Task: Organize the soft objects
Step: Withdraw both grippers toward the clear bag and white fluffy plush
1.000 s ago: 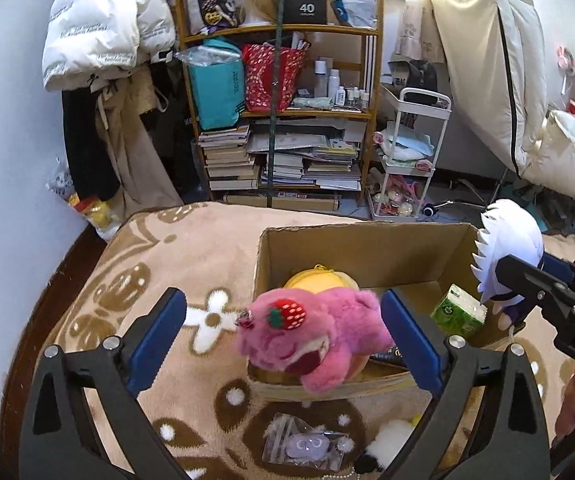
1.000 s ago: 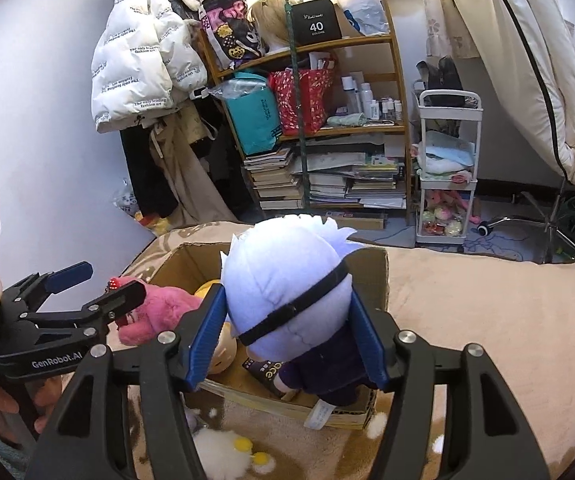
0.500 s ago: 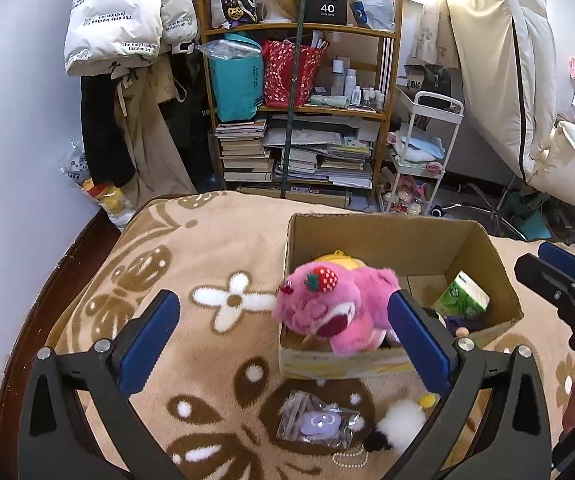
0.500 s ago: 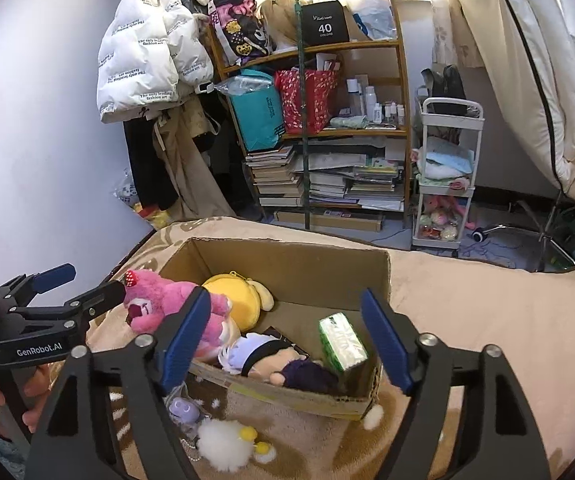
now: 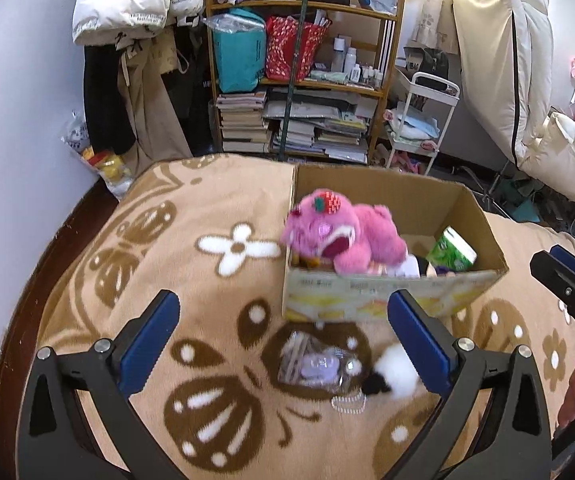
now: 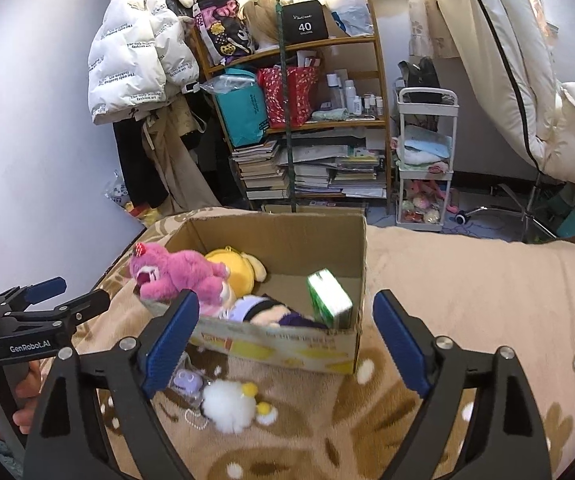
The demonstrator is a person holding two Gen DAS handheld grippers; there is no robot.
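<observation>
— So why do both grippers hang back from the box?

— Judging by the layout, they've let go and are clearing room. The left gripper is spread wide with nothing between its fingers; the right gripper is equally wide and empty. Both sit on the near side of the box, above the blanket.

— And the toys?

— The pink bear slumps over the box's near-left corner, head past the rim, probably because it was dropped there rather than tucked in. The doll lies flat inside against the near wall, beside the yellow plush and a green pack.

— What's different from a second ago?

— Then the right gripper was clamped on the doll, holding it over the box; now the doll is inside. The left one framed the bear closely; now it has drawn back and the bear rests on its own.

— Anything left?

— A white pompom and a clear pouch lie on the blanket just before the box, touching each other. Likely next.
</observation>
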